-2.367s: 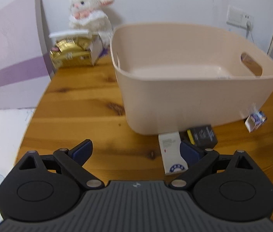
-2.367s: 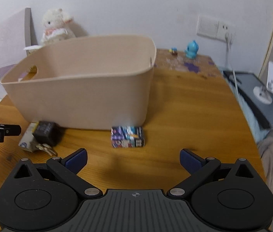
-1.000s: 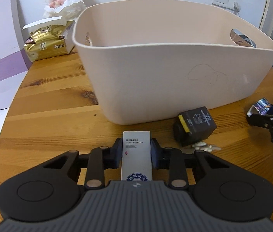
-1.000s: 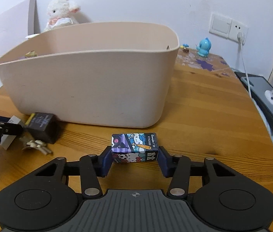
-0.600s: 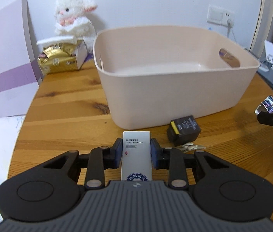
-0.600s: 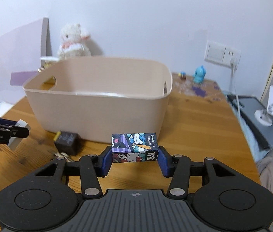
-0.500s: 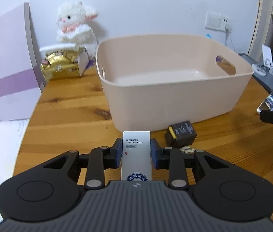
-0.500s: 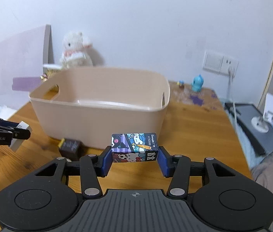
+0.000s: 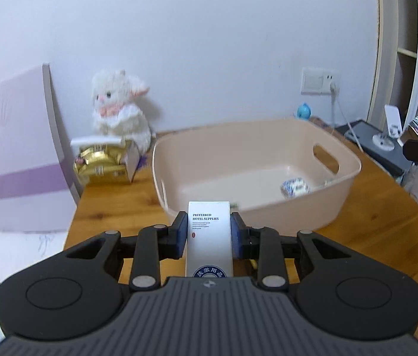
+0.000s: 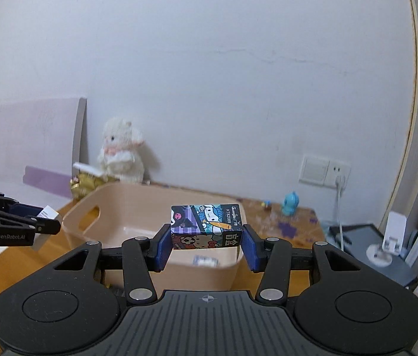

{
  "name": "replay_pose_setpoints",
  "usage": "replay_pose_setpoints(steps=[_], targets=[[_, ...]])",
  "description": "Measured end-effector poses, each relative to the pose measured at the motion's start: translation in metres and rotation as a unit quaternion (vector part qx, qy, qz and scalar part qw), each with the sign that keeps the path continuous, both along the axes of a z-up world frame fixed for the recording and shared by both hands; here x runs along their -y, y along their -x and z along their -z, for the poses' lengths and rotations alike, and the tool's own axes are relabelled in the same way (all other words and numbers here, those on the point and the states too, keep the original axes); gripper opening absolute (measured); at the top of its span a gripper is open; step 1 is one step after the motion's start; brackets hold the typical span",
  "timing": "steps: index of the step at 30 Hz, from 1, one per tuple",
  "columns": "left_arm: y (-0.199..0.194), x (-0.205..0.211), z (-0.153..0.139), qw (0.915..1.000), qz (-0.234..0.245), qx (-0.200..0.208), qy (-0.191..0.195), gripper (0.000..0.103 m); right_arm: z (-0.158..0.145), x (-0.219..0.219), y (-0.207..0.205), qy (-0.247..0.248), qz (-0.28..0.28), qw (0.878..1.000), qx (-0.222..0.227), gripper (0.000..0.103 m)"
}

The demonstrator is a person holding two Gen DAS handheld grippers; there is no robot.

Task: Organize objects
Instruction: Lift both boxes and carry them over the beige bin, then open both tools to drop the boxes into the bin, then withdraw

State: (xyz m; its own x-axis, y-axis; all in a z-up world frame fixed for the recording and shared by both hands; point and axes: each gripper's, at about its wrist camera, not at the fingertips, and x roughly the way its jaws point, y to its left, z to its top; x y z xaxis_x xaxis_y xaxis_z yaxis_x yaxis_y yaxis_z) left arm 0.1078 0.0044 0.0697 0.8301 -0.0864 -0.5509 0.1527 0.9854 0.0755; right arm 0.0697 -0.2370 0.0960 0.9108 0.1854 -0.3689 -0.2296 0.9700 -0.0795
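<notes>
Claw, left (image 9: 209,234): pinching white rectangular hotel-supplies box (image 9: 210,237). Claw, right (image 10: 206,244): pinching cartoon-printed carton (image 10: 206,226). Advised: carry both past beige plastic bin (image 9: 256,160) rim, lower, then release.

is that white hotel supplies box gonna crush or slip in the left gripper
Probably neither: the white box keeps flat, undented faces between the left gripper pads, so it looks stiff. Likely light, being a small carton. Its smooth card could slide if jolted.

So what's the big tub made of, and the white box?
The tub looks like smooth beige plastic: moulded rounded rim, cut-out handle, soft sheen. The white box in the left tongs seems thin matte cardboard, with crisp folded edges and printed text.
</notes>
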Motion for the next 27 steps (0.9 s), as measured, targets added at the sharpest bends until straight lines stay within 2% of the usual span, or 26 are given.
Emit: replay_pose_setpoints(steps=[3,12,21,27], targets=[[-0.011,0.005,-0.008,0.9998,-0.005,0.018,-0.003,0.033,-0.005,0.001,-0.015,-0.009,0.004,1.0,0.005,0.046],[-0.067,0.019,-0.006,0.9998,-0.007,0.018,-0.011,0.033,0.013,0.004,-0.076,-0.042,0.003,0.998,-0.044,0.046],[-0.13,0.035,0.041,0.9982,-0.025,-0.046,-0.029,0.033,0.055,-0.011,-0.126,-0.023,0.013,0.995,-0.099,0.046],[-0.149,0.04,0.067,0.9955,-0.031,-0.08,-0.041,0.033,0.08,-0.01,-0.142,-0.019,0.016,0.99,-0.138,0.046]])
